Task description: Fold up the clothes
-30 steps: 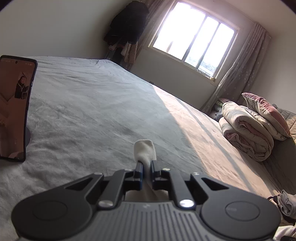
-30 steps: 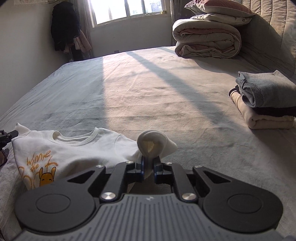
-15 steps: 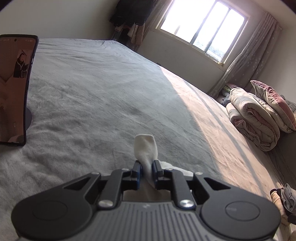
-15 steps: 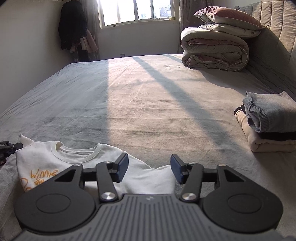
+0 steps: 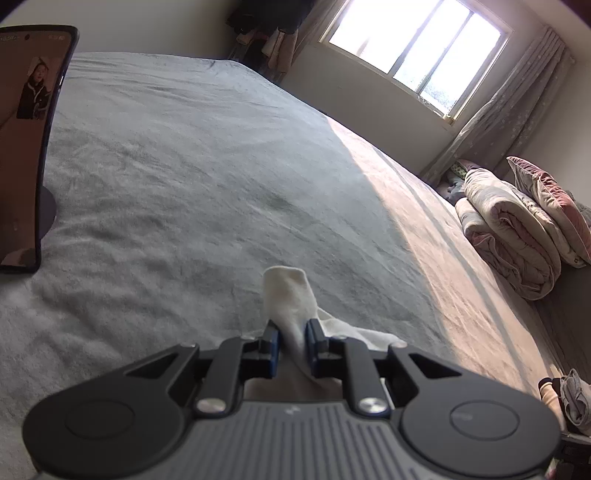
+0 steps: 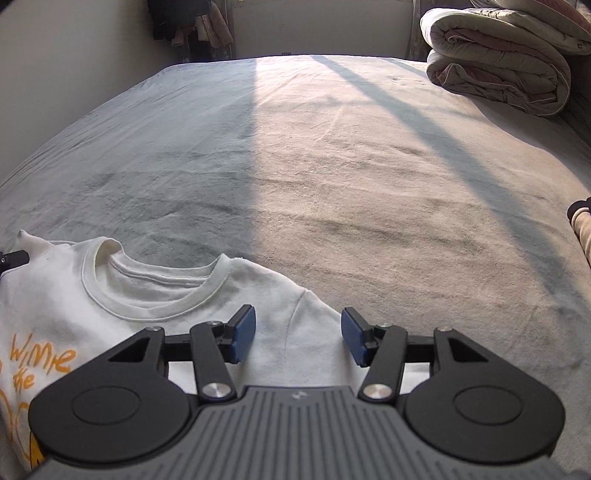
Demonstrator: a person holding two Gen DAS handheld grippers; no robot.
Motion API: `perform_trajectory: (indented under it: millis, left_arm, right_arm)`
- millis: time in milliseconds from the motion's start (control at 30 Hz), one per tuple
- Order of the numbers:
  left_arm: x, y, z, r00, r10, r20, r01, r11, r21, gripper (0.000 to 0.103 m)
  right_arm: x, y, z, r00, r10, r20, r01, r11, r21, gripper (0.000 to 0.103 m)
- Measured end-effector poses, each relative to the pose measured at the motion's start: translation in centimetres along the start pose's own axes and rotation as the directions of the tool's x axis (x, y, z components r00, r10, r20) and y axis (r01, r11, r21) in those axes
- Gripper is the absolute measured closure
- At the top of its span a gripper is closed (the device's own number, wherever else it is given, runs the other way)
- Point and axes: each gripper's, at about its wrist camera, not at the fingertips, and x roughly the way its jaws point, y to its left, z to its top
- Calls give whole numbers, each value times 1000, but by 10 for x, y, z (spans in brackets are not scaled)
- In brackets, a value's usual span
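Note:
A white sweatshirt (image 6: 122, 295) with orange lettering lies flat on the grey bed (image 6: 332, 166), collar toward the far side. My right gripper (image 6: 298, 339) is open and empty, just above the shirt's right shoulder. My left gripper (image 5: 291, 345) is shut on a pinch of the white sweatshirt's fabric (image 5: 290, 295), which sticks up between the fingers. The tip of the left gripper (image 6: 14, 256) shows at the left edge of the right wrist view, at the shirt's other shoulder.
A phone (image 5: 26, 147) stands upright on a stand at the left. Rolled quilts and a pillow (image 5: 517, 229) lie at the head of the bed. Folded clothes (image 5: 565, 398) sit at the right edge. A window (image 5: 413, 48) and hanging dark clothes (image 5: 266, 33) are at the far wall.
My right gripper let go of the shirt's shoulder, opened, and moved lower and closer over the shirt. My left gripper kept its hold and dropped closer to the bed.

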Motion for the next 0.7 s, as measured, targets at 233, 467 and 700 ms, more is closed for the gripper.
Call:
perform_trajectory:
  millis: [233,467,700]
  left_arm:
    - [5,-4,-2,1000,19,9,-20,999,33,91]
    - [-14,-25,-4,987,1,163,-12,998,68,94]
    - [-28,-70,7,969,-39,244,4,990,140,94]
  right_arm:
    - [20,4,-2,999,38,-8,-38,998,-49,59]
    - [4,14,-7,997,-12,81,20,995,-94,97]
    - [-44,-16,20,967,-80,242,98,993,-66,98]
